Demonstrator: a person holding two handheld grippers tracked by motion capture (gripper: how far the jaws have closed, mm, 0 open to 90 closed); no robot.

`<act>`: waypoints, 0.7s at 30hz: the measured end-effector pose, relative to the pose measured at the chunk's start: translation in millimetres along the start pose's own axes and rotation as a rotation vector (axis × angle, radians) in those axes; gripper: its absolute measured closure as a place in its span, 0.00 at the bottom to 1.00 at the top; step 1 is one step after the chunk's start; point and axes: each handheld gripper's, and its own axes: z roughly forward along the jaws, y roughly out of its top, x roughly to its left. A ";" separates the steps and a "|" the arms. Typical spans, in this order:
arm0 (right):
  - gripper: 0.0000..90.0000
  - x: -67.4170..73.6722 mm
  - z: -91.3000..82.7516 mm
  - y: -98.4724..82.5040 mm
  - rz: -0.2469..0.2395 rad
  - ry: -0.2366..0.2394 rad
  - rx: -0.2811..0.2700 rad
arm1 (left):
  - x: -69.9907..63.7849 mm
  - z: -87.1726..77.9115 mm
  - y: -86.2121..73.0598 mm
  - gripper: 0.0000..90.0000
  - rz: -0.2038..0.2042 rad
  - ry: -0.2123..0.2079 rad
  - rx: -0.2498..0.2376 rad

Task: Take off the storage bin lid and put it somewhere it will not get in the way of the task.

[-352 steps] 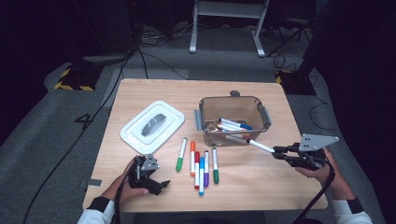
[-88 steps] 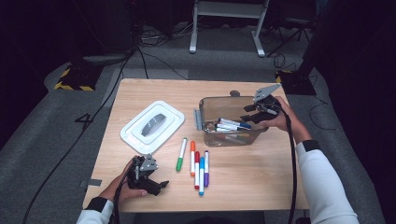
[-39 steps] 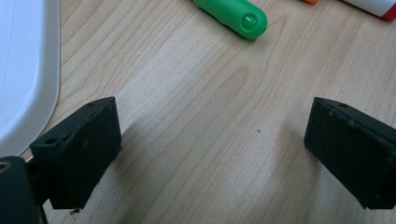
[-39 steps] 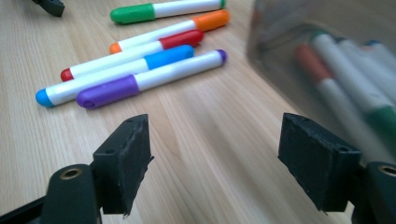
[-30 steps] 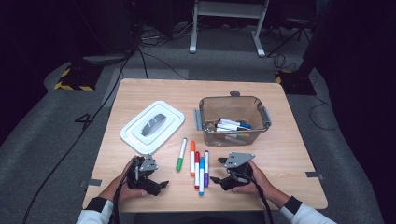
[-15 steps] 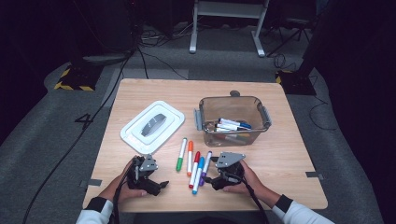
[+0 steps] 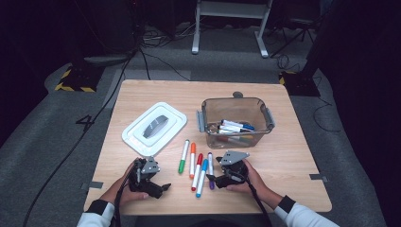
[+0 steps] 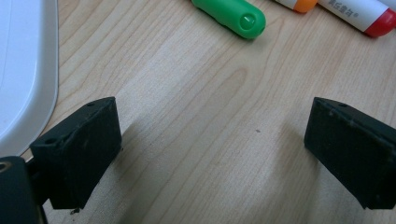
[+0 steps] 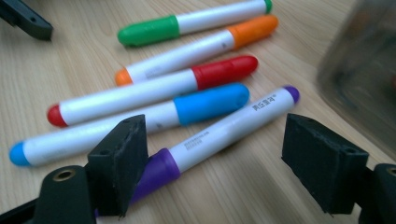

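Several markers lie side by side on the wooden table (image 7: 283, 156): green (image 7: 183, 157), orange (image 7: 192, 160), red (image 7: 197, 170), blue (image 7: 202, 177) and purple (image 7: 210, 169). My right gripper (image 7: 213, 180) is low at the near end of the row and open. In the right gripper view its jaws straddle the purple marker (image 9: 233, 128), with the left jaw by the purple cap. A clear bin (image 7: 265, 116) behind holds more markers (image 7: 235, 126). My left gripper (image 7: 161, 187) rests open on bare wood (image 8: 210, 135), the green marker's cap (image 8: 231, 14) ahead of it.
A white lid (image 7: 153, 126) lies left of the bin, and its edge (image 8: 23, 70) shows beside my left jaw. The clear bin's wall (image 9: 364, 70) stands close on the right of my right gripper. Dark floor with cables surrounds the table.
My right gripper came back from the bin, then slid left along the front of the table until its open jaws straddle the purple marker. The left gripper has stayed put.
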 end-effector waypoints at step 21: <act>0.59 -47.6 -58.7 -53.4 0.064 -0.075 0.076 | -0.3 -0.1 -0.1 0.05 -0.001 0.000 0.000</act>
